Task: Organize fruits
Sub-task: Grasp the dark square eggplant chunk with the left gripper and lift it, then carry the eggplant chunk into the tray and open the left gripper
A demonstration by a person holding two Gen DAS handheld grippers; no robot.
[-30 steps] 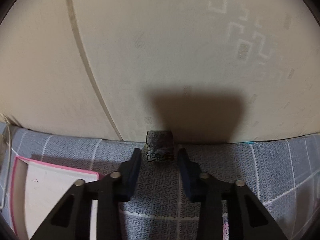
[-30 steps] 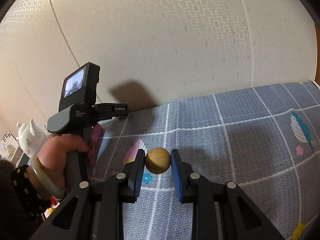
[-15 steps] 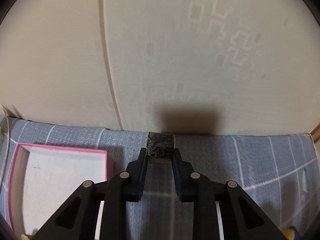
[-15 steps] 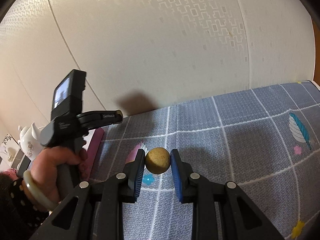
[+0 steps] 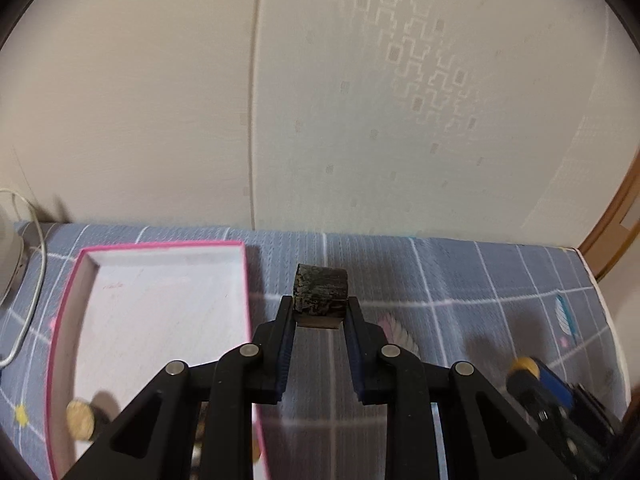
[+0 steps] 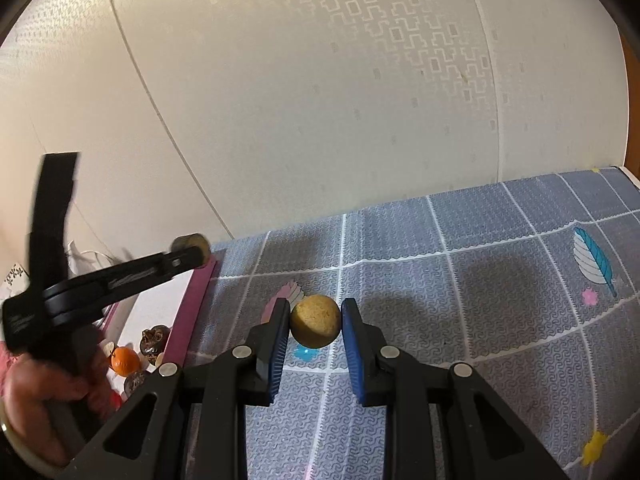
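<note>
Already, at 9 o'clock, the pink-rimmed white cardboard box [image 6: 192,300] holds 1 small orange citrus fruit [image 6: 125,360] and 2 dark wrinkled fruits [image 6: 154,339]. Toward 12 o'clock, the left claw [image 5: 318,322] clamps a dark, rough-barked cut chunk [image 5: 320,294] just right of the box. At 3 o'clock, the right claw [image 6: 315,322] pinches a round yellow-brown fruit [image 6: 315,321] above the grey-blue patterned tabletop [image 6: 500,280]. Both likely remain to be placed.

Each tool [image 5: 319,322] [image 6: 315,322] is built of black angular links with silver rivets and blue-padded fingers [image 6: 353,334]. At 8 o'clock, a pale bangle is worn on the hand [image 6: 38,390].
</note>
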